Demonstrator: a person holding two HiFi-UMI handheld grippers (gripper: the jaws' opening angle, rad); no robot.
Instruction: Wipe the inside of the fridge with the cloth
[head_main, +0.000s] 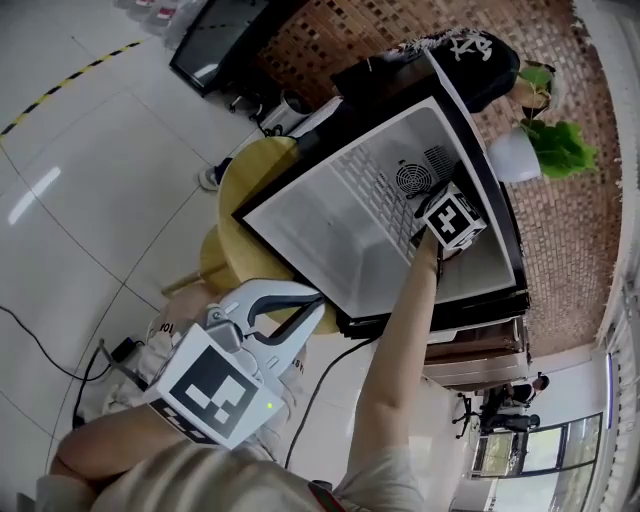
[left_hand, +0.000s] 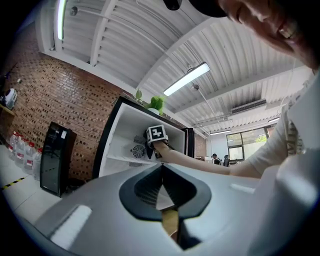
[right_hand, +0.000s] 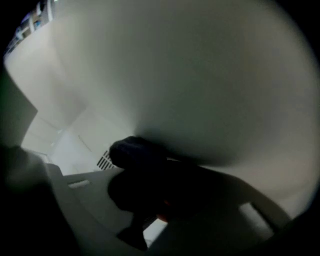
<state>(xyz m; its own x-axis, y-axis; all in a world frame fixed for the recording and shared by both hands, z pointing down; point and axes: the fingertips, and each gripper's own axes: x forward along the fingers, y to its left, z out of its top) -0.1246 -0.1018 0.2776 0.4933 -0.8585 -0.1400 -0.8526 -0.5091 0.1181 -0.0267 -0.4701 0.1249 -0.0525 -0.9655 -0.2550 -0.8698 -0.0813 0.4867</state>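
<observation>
The small fridge (head_main: 330, 225) stands open, white inside with a black frame, a round fan grille (head_main: 412, 180) on its back wall. My right gripper (head_main: 440, 215) reaches deep inside it, its marker cube showing near the fan. In the right gripper view that gripper (right_hand: 150, 200) is shut on a dark cloth (right_hand: 135, 152), which lies bunched against a white inner wall. My left gripper (head_main: 305, 315) hangs outside, below the fridge's front edge, shut and holding nothing. From the left gripper view (left_hand: 162, 200) the fridge (left_hand: 125, 135) shows ahead with the right arm inside.
The fridge rests on a round yellow table (head_main: 245, 180). A black bag (head_main: 470, 50) and a potted plant (head_main: 545, 140) sit on or beside its top, against a brick wall. Cables (head_main: 60, 360) trail on the tiled floor. A black cabinet (left_hand: 55, 157) stands left of the fridge.
</observation>
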